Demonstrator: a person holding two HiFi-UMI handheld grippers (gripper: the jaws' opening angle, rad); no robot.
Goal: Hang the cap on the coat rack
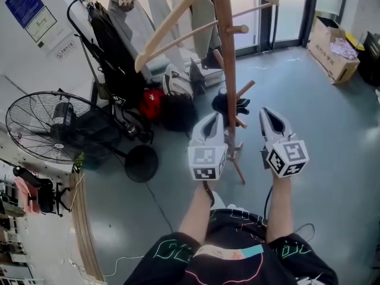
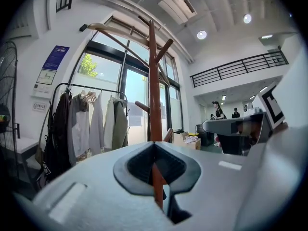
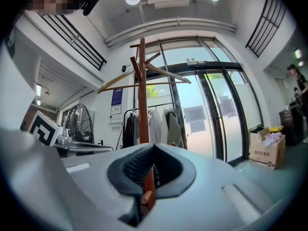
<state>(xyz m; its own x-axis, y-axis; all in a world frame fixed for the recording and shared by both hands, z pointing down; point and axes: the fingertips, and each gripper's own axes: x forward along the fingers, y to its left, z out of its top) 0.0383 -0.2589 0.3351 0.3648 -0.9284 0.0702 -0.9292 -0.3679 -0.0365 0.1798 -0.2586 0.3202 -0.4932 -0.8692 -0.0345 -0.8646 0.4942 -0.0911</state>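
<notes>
Currently left tool (image 1: 214, 120) and right tool (image 1: 266, 113) both shut, empty, flanking coat rack (image 1: 224, 52); a nudge may shake the dark cap (image 1: 231, 104) loose.

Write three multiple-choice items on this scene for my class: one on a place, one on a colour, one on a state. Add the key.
1. Where does the tall brown wooden coat rack stand?
A. behind a cardboard box
B. between the left gripper and the right gripper
C. on a table

2. What colour is the round wire-caged floor fan?
A. white
B. red
C. black

3. How are both grippers' jaws?
A. shut, holding nothing
B. wide open
C. shut on a towel

Key: 1 B, the head view shows its pole rising between the two grippers. 2 C, its cage and stand are black. 3 A, each gripper view shows the jaws together with nothing gripped.
</notes>
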